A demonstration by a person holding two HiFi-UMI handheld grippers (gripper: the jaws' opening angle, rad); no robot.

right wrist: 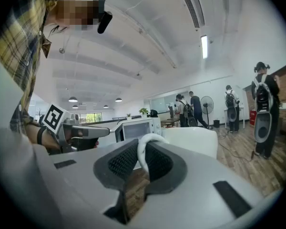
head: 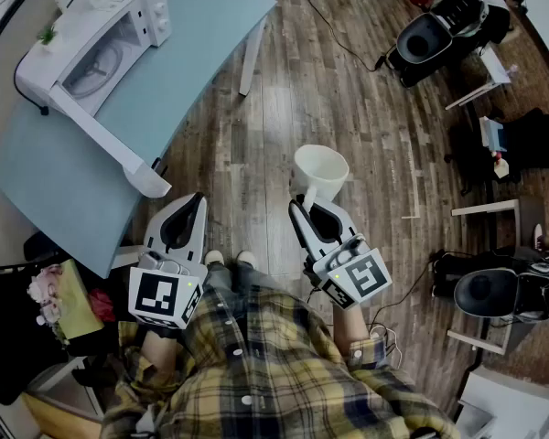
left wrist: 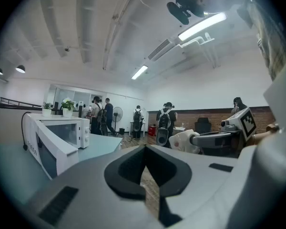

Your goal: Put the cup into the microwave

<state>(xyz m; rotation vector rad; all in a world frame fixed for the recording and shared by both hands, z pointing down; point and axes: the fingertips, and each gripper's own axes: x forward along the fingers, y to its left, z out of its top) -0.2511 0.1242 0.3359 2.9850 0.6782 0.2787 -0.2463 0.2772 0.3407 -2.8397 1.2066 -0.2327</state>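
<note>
I see an evenly bright room lit by long white ceiling strip lights (left wrist: 202, 25), one of them flaring. The brown wooden plank floor (head: 284, 90) shows a soft sheen. Both gripper views bend and darken at the rims.

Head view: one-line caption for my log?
Right gripper holds white cup by its handle; microwave open on blue table.

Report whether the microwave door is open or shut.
Open: the door stands swung out from the microwave, baring the turntable inside.

The cup (head: 321, 172) and microwave (head: 99, 44) are white, the table (head: 210, 35) pale teal. Beside the table, the floor (head: 293, 108) is brown, the shirt (head: 274, 373) yellow plaid.
</note>
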